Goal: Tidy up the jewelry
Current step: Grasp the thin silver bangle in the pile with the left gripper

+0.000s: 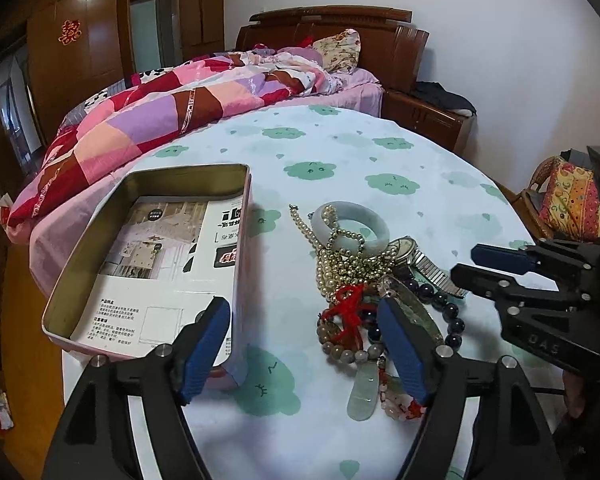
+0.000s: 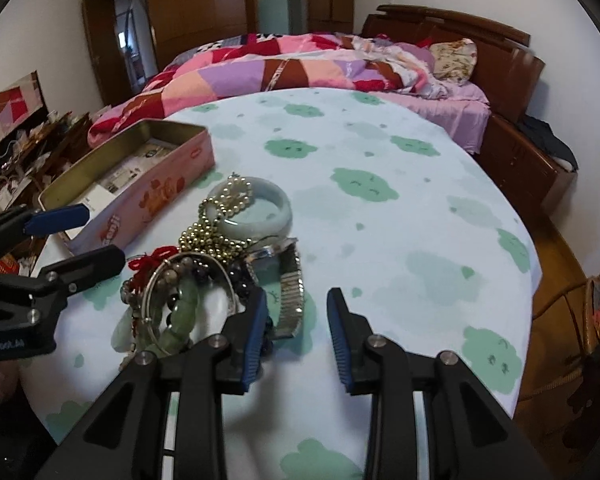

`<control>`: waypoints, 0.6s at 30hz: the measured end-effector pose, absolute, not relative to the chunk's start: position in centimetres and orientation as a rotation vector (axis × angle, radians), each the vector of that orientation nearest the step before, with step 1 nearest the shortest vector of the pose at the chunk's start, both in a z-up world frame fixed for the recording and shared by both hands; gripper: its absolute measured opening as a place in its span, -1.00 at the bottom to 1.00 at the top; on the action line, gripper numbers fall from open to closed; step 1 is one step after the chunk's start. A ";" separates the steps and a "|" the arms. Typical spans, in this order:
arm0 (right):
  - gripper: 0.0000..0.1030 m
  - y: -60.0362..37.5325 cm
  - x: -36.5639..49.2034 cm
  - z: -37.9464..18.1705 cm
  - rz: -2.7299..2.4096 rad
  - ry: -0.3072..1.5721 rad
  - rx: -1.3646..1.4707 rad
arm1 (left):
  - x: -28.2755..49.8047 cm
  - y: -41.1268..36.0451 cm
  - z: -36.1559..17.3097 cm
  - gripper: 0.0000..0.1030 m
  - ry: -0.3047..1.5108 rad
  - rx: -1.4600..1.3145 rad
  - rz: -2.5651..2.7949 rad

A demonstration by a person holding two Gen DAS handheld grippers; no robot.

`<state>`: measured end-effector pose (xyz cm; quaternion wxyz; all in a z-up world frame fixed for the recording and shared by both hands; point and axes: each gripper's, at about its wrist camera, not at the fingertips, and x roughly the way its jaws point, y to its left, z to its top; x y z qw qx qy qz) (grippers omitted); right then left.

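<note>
A: How do the fingers stand?

B: The left gripper [image 1: 304, 346] is spread wide and holds nothing, one finger over the tin [image 1: 152, 264], the other over the jewelry pile [image 1: 364, 280]. The right gripper [image 2: 296, 336] is partly apart, also bare, its left finger touching or just beside the watch band [image 2: 292, 296].

A: And the jewelry?

B: Heaped on the tablecloth [image 2: 380, 240] just beside the open tin: bangle [image 2: 260, 208], pearls [image 1: 332, 264], bead bracelets.

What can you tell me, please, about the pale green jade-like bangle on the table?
The pale green jade-like bangle is a thick, smooth, glossy ring of milky whitish-green stone, seemingly unbroken. It lies roughly flat on the cloud-print tablecloth, at the far end of the jewelry pile, right of the open pink tin. Strands of pearly and golden beads drape over its rim and through its hole. Neither gripper touches it.
</note>
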<state>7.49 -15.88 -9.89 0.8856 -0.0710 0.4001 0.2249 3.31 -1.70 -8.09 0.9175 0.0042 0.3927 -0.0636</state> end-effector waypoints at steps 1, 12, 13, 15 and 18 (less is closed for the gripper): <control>-0.32 -15.6 7.7 -10.0 0.478 0.837 -0.149 | 3.3 -1.7 -8.1 0.53 0.809 0.007 -0.129; -0.33 -16.0 8.5 -10.0 0.460 0.839 -0.084 | 3.2 -3.4 -7.5 0.54 0.774 0.059 -0.201; -0.33 -16.3 8.4 -10.1 0.452 0.839 -0.082 | 3.2 -3.8 -7.4 0.54 0.772 0.071 -0.211; -0.32 -16.9 8.1 -10.3 0.436 0.839 -0.073 | 3.4 -4.8 -7.4 0.54 0.771 0.098 -0.233; -0.32 -17.6 7.7 -10.3 0.425 0.832 -0.054 | 3.6 -5.8 -7.7 0.41 0.785 0.121 -0.259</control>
